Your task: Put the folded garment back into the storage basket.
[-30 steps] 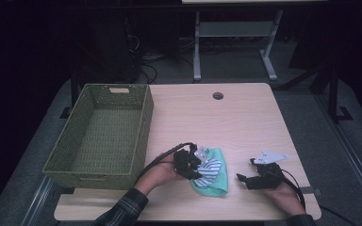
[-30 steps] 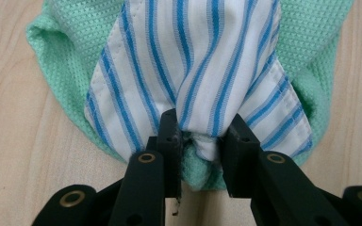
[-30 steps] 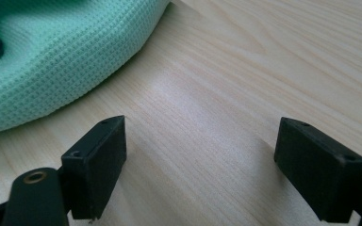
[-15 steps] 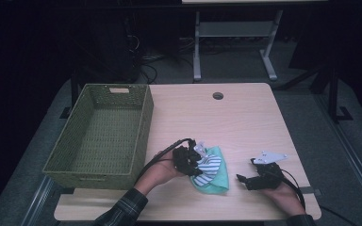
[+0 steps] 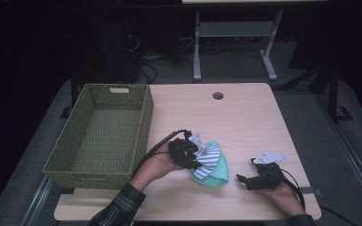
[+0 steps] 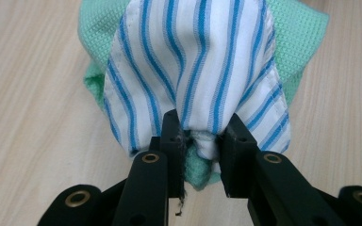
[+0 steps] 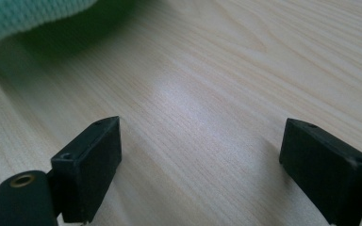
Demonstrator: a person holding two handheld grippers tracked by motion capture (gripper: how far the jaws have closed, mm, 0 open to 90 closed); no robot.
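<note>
My left gripper [image 5: 196, 159] [image 6: 200, 128] is shut on a bunched fold of a white cloth with blue stripes [image 5: 208, 157] [image 6: 193, 70]. A mint-green waffle cloth [image 5: 218, 172] [image 6: 298, 37] is caught in the same pinch. Both cloths hang from the jaws just above the wooden table [image 5: 235, 117], the striped one draped over the green one. At the table's front right, my right gripper [image 5: 246, 170] [image 7: 202, 141] rests in a hand, jaws open wide over bare wood with nothing between them. The green cloth's edge [image 7: 23, 16] lies beyond its left jaw.
A large green woven basket [image 5: 143, 117] stands on the left side of the table, with nothing inside that I can see. A round cable hole [image 5: 218, 95] sits near the far edge. A metal frame [image 5: 231, 42] stands on the floor behind the table.
The left gripper has risen a little with the cloth bundle, which now hangs higher and slightly farther left. The right gripper has stayed where it was.
</note>
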